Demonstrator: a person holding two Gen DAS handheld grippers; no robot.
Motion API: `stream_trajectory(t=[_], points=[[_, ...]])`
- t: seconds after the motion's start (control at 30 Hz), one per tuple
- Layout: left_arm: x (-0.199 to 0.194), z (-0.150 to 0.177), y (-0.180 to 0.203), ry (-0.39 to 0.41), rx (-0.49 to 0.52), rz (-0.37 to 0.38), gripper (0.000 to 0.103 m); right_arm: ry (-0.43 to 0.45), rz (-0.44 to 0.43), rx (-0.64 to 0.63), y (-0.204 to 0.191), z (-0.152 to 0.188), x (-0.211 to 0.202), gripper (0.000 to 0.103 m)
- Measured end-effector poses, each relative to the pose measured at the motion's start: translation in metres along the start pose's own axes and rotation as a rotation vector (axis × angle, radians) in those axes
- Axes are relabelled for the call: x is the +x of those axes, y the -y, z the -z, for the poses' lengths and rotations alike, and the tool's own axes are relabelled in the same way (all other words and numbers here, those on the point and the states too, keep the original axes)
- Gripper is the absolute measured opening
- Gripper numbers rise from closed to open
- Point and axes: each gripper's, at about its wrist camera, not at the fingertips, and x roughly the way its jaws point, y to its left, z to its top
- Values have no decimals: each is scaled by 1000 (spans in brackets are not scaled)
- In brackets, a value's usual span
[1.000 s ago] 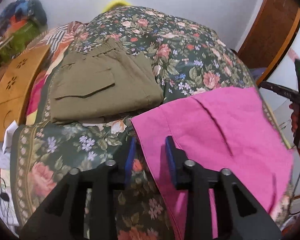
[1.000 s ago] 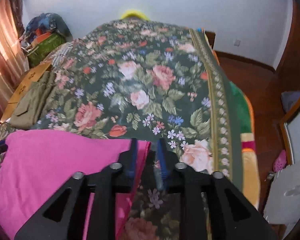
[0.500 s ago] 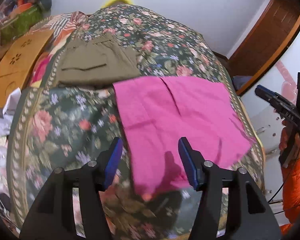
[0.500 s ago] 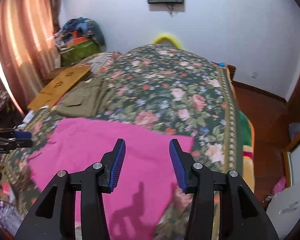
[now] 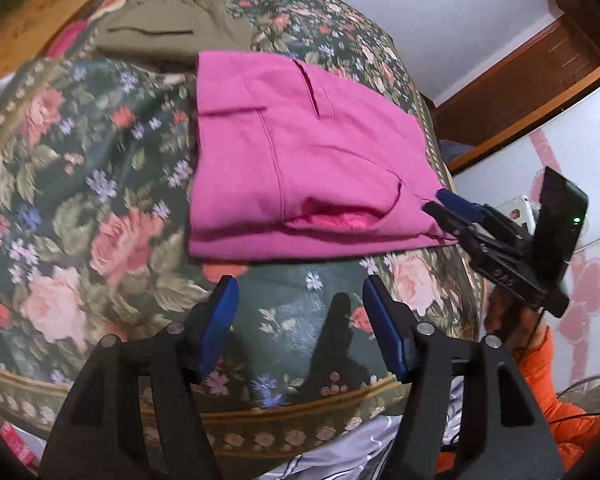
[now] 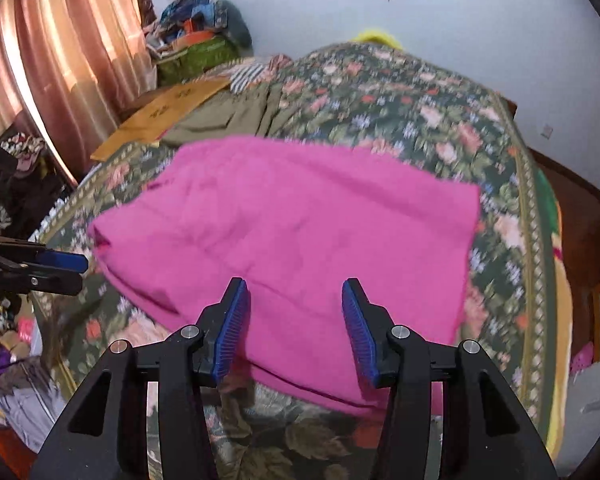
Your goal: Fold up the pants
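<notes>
Jaws on your left gripper (image 5: 298,320) are opening over bare bedspread (image 5: 100,208), holding nothing; your right gripper (image 6: 296,320) gapes empty above the folded pink pants (image 6: 300,216) at frame centre.

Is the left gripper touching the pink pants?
Apart. Left wrist view: left gripper jaws are opening over bare bedspread, short of the pink pants.

1. Pants (image 5: 308,152): solid magenta pink.
2. Bedspread (image 5: 100,208): dark green, pink and red roses, small lilac flowers, tan patterned border.
3. Second folded garment (image 5: 168,32): olive khaki.
4. Gripper pads (image 6: 230,332): blue on black bodies.
5. Curtain (image 6: 60,60): pinkish brown.
6. Sleeve (image 5: 540,380): orange.
</notes>
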Motion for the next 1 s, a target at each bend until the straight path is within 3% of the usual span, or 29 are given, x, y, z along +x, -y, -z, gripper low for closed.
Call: stream_trajectory(t=[0.1,0.27,0.33,0.6,0.8,0.9,1.0], points=[[6,0,0,5,-16,29,69,5,-9,20,2,7,3,51],[13,-7,-5,39,-95,152,97,0,-51,55,9,11,6,52],[16,-10,-4,52,-101,154,98,1,-44,41,6,11,6,52],[18,-29,-21,117,-198,207,98,-5,-64,36,7,12,7,52],[27,-47,-26,142,-220,123,97,-8,-76,35,9,12,9,53],[33,-56,-22,149,-200,55,85,-9,-79,37,9,12,9,53],[35,-60,-16,160,-161,2,67,-10,-80,37,10,12,9,53]])
